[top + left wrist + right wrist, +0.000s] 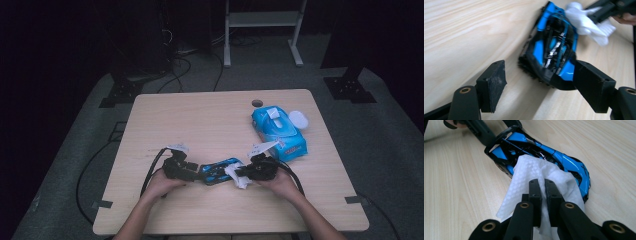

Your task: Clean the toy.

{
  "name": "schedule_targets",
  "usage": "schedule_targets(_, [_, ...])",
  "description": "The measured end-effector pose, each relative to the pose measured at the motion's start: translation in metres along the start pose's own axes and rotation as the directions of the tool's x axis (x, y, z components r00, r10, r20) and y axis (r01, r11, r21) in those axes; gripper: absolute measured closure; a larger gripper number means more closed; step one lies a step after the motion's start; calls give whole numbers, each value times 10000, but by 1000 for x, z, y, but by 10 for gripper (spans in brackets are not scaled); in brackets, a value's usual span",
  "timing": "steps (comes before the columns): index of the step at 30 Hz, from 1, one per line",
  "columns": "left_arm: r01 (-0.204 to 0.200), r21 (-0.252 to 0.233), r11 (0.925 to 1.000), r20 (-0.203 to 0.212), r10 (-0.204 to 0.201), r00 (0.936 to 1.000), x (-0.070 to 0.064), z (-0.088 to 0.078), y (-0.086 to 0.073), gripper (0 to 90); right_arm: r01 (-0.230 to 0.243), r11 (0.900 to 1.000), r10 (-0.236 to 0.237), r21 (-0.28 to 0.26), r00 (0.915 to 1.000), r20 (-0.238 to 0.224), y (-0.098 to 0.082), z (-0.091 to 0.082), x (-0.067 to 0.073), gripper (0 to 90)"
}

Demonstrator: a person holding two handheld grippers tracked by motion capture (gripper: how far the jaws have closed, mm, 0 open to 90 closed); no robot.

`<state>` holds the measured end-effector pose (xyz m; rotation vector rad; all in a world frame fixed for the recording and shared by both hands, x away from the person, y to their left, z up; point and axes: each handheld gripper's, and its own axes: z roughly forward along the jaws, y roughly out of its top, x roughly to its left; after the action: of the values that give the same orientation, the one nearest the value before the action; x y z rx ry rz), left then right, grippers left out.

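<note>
Right gripper [541,192] pinched the wet wipe [534,175] for wiping the toy car [544,155] — left gripper [539,77], jaws apart, bracketed its rear, only one pad touching.

So the right gripper [541,192] has its two black jaws pinched tight on a white wipe [534,180], the textured kind with little dimples. The wipe bunches up between the pads and fans out past them, draped right onto the side of a blue and black toy car [541,152]. The car lies slantwise on the light wooden table [454,182], one end toward the upper left, the other down at the right just beside the wipe. At the car's far end, the other gripper [482,132] reaches in and touches it there.
</note>
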<state>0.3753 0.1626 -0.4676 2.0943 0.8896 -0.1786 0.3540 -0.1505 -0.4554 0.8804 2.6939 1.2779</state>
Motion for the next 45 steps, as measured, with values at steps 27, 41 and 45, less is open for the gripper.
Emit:
schedule_targets(27, [1181,610,9911,-934,-1121,9893,-16,4,5,373,74,9999,-70,-151,9996,259,-2,1,5,850])
schedule_targets(41, [-556,-114,9984,-1236,538,9909,-30,2,-2,563,358,9993,-356,-48,9987,371,-2,-4,7,837])
schedule_targets(45, [-1751,-617,9826,-1614,1633,9733,-38,2,-10,562,100,9990,-70,-424,9974,713,-1,-19,-5,836])
